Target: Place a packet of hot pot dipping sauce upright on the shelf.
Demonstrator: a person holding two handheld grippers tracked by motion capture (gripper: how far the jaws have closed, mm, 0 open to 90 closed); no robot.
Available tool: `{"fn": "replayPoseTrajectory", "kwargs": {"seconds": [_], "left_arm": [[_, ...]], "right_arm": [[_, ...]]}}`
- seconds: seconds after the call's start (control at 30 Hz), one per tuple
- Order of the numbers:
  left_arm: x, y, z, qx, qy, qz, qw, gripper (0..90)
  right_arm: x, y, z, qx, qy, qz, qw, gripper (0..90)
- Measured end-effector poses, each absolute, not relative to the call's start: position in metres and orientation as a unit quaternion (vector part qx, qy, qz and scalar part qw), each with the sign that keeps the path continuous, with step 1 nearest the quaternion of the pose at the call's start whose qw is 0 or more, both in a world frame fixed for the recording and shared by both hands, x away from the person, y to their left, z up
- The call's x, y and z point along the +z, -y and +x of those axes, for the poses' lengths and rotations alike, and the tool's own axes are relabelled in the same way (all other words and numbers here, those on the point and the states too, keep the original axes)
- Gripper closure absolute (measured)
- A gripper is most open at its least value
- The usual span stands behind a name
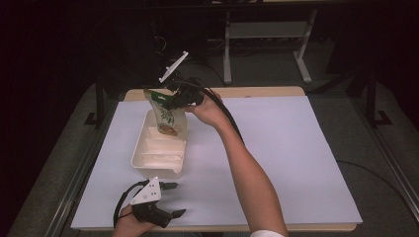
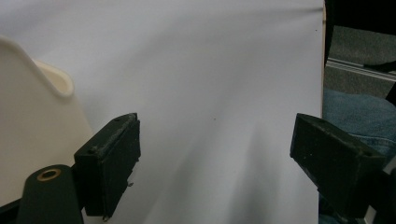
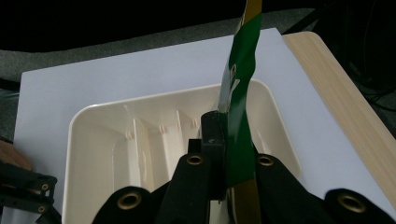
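pinching a green pouch (image 1: 169, 114) by its top edge, right gripper (image 1: 180, 98) dangles it over the divided tray (image 1: 142, 159), likely for lowering in; left gripper (image 1: 170, 200) rests jaws apart at the tabletop's (image 1: 286, 148) near edge.

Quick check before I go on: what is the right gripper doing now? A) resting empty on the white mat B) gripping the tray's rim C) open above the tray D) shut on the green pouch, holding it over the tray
D: in the right gripper view the right gripper has its jaws clamped on the green pouch, which hangs over the cream divided tray.
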State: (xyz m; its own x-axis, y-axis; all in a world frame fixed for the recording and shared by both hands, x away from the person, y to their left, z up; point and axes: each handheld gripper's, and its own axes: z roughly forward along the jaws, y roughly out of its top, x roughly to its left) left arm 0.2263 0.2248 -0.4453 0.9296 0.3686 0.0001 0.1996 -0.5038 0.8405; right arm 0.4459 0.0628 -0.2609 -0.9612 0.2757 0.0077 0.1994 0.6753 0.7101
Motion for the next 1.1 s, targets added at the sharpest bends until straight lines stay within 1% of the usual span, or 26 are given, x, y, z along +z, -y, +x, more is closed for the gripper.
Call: {"fn": "replayPoseTrajectory", "kwargs": {"seconds": [0.57, 1.1], "left_arm": [[-0.445, -0.226, 0.227, 0.089, -0.166, 0.861, 0.473, 15.7], [-0.445, -0.226, 0.228, 0.091, -0.165, 0.861, 0.472, 15.7]], "right_arm": [[-0.274, -0.086, 0.458, 0.378, -0.915, 0.136, 0.045, 89.3], [-0.297, -0.098, 0.466, 0.380, -0.913, 0.146, 0.019, 89.1]]}}
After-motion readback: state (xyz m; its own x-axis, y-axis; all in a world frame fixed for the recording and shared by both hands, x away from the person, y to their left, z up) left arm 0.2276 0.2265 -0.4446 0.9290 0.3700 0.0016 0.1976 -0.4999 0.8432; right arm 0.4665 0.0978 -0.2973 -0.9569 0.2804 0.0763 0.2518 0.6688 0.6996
